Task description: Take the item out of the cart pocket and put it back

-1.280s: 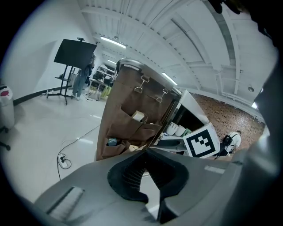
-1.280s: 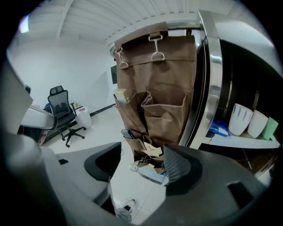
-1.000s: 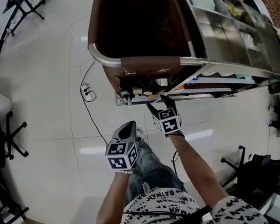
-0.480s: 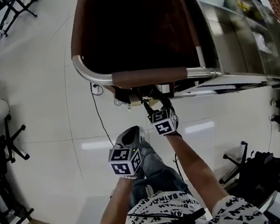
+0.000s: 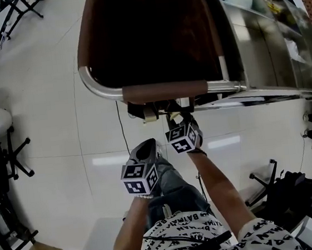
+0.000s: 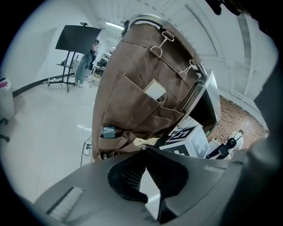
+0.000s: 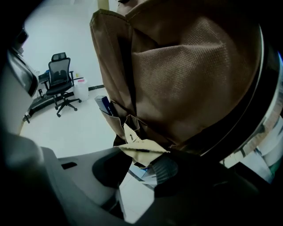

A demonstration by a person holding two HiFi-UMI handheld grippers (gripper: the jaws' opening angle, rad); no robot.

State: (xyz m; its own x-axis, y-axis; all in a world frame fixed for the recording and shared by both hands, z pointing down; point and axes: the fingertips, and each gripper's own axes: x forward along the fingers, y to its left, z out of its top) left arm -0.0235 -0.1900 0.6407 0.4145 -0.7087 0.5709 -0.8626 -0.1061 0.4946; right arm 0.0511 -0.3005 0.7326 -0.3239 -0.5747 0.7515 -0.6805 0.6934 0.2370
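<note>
A brown fabric bag (image 5: 151, 32) hangs on the cart, with pockets low on its near side (image 7: 132, 110). A cream packet (image 7: 142, 148) with zigzag edges sticks out of a low pocket, also visible as the packet (image 6: 146, 142) in the left gripper view. My right gripper (image 5: 174, 115) reaches under the cart's handle (image 5: 166, 89). In its own view the right gripper (image 7: 139, 164) has jaws closing around the packet, with a gap still showing between the pads. My left gripper (image 5: 147, 146) hangs back by my leg, and the left gripper (image 6: 143, 174) is shut and holds nothing.
Other pockets hold a white box (image 6: 154, 90), a small teal box (image 6: 108, 131) and a blue item (image 7: 104, 105). Steel shelves (image 5: 264, 42) fill the cart's right side. A cable (image 5: 125, 136) lies on the floor. Office chairs (image 5: 3, 161) and a stand flank me.
My right gripper rose to the low pocket under the handle and its jaws narrowed around the packet. The cart now sits closer in view. The left gripper barely moved.
</note>
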